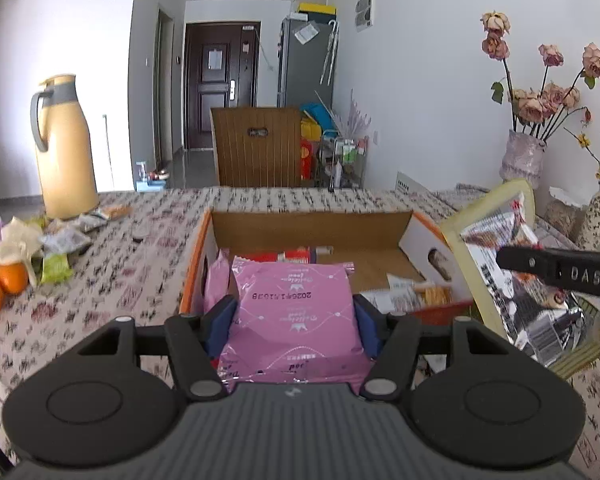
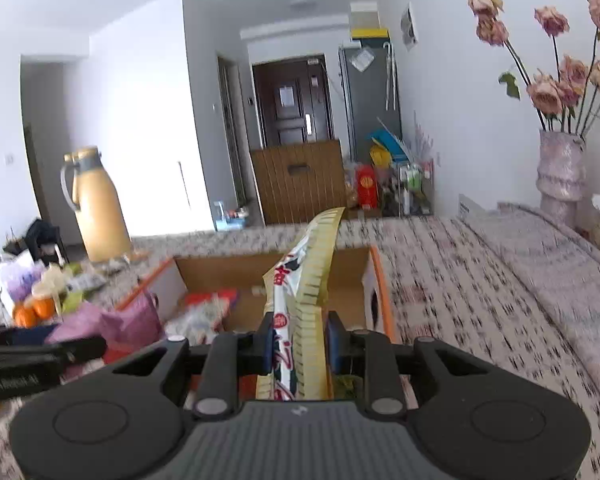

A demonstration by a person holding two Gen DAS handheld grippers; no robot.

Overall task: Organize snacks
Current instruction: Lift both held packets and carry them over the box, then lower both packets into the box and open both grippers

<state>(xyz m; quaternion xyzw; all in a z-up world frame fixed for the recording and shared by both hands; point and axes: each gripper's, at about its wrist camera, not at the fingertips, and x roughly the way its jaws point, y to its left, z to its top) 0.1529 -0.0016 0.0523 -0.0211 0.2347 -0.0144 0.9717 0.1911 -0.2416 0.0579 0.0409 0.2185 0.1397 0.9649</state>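
An open cardboard box (image 1: pixel 312 226) with orange edges sits on the patterned tablecloth and holds several snack packs (image 1: pixel 416 296). My left gripper (image 1: pixel 294 308) is shut on a pink snack packet (image 1: pixel 296 332), held just above the box's near edge. In the right wrist view, my right gripper (image 2: pixel 298 336) is shut on a yellow and white snack bag (image 2: pixel 316 264) that stands on edge over the box (image 2: pixel 228 268). From the left wrist view that bag (image 1: pixel 500 240) hangs at the box's right side under a black finger (image 1: pixel 556 272). The pink packet (image 2: pixel 128 320) shows at the left.
A yellow thermos jug (image 1: pixel 62 148) stands at the table's far left, with oranges (image 1: pixel 0 284) and loose snack packets (image 1: pixel 60 240) in front of it. A vase of dried roses (image 1: pixel 524 156) stands at the right. A wooden chair back (image 1: pixel 256 148) is beyond the table.
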